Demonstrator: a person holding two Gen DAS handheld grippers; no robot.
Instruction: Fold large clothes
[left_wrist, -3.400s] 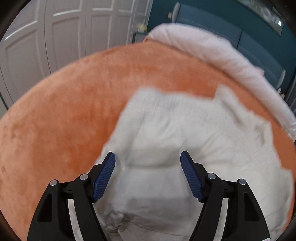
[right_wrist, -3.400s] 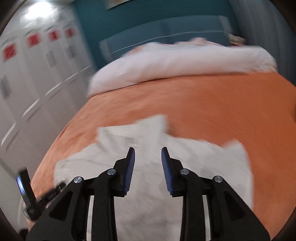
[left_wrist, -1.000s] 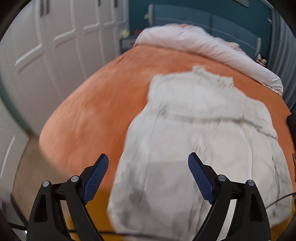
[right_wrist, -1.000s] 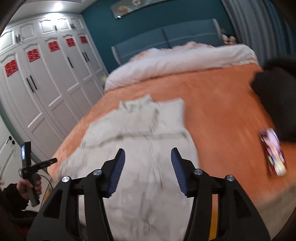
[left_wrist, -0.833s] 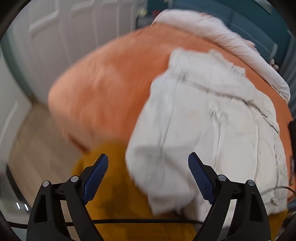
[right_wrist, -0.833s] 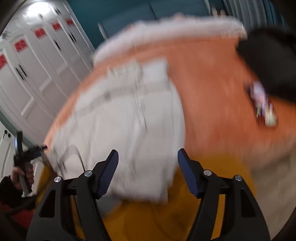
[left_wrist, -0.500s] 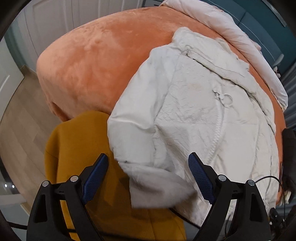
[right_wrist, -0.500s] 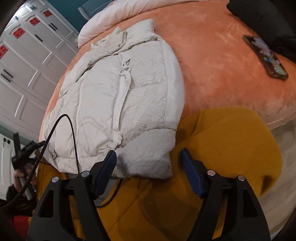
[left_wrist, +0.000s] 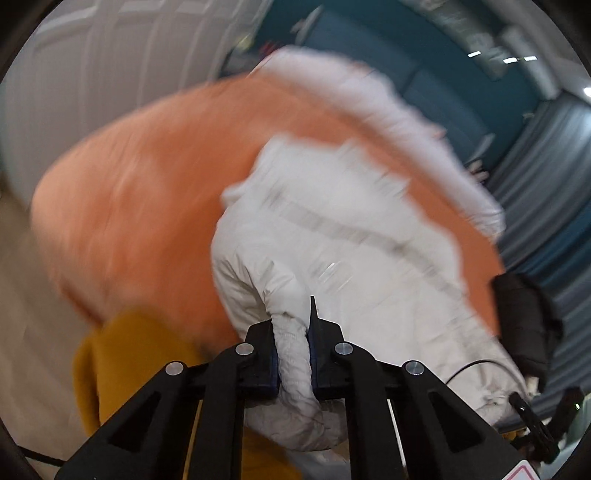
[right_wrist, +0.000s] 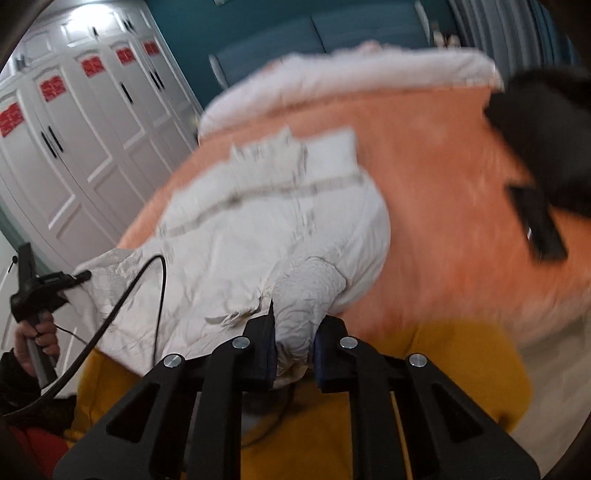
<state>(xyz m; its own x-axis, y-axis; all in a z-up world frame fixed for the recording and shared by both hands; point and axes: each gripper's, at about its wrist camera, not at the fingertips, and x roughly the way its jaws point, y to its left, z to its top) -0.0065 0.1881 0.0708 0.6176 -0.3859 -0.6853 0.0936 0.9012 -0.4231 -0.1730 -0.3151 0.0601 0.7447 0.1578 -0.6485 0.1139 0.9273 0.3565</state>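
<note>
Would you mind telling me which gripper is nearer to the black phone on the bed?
Right. The right gripper grips the white jacket on the side toward the phone; the left gripper holds the opposite corner.

Home bedroom: bed (right_wrist: 443, 192), headboard (right_wrist: 332, 40), wardrobe (right_wrist: 74, 147).

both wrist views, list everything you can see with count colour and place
puffer jacket: one, white, spread on the bed, its near bottom corners pinched
bed cover: one, orange, under the jacket
duvet: one, pale white, bunched at the far end of the bed
yellow sheet: one, mustard, hanging at the near bed edge
black garment: one, on the bed's right side
phone: one, dark, beside the black garment
wardrobe: white doors, red stickers, left
left hand-held gripper: black, shut on the jacket
right hand-held gripper: black, shut on the jacket
</note>
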